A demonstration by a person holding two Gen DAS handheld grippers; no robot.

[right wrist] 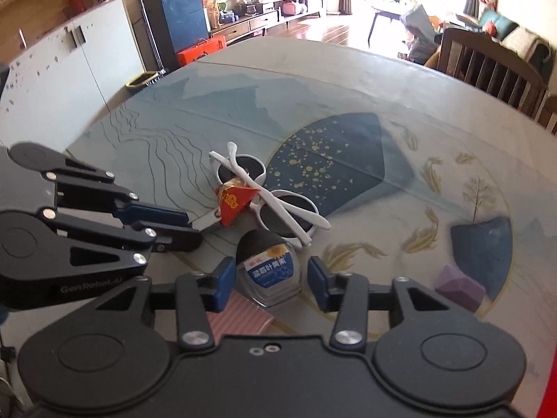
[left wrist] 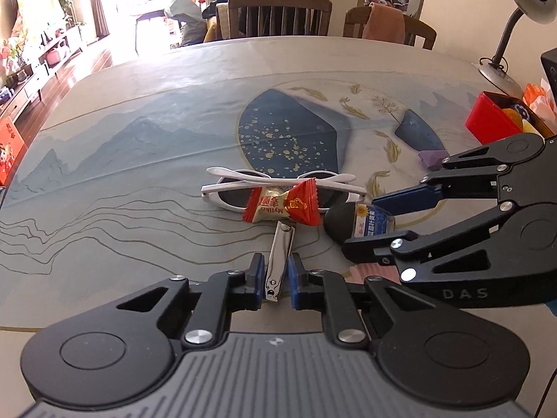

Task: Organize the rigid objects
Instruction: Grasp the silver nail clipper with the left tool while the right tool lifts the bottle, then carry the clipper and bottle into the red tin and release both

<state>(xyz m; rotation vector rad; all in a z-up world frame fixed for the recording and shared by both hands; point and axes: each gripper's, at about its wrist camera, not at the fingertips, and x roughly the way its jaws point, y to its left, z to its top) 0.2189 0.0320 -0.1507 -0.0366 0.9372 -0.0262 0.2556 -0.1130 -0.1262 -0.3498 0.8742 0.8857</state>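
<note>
A pile lies mid-table: white sunglasses (left wrist: 278, 188) (right wrist: 278, 205), a red candy wrapper (left wrist: 283, 205) (right wrist: 235, 202) on top, a silver nail clipper (left wrist: 278, 261) (right wrist: 205, 223) and a clear bottle with black cap and blue label (left wrist: 362, 223) (right wrist: 268, 271). My left gripper (left wrist: 275, 278) (right wrist: 188, 224) has its blue pads (left wrist: 295, 278) close on both sides of the nail clipper's near end. My right gripper (right wrist: 268, 278) (left wrist: 376, 219) is open with its jaws either side of the bottle, not touching it.
A red box (left wrist: 494, 118) with colourful items stands at the right edge beside a grey desk lamp (left wrist: 511, 35). A purple block (left wrist: 431, 158) (right wrist: 459, 285) lies right of the pile. A pink ribbed item (right wrist: 240, 317) lies under the bottle. Chairs (left wrist: 278, 14) stand behind.
</note>
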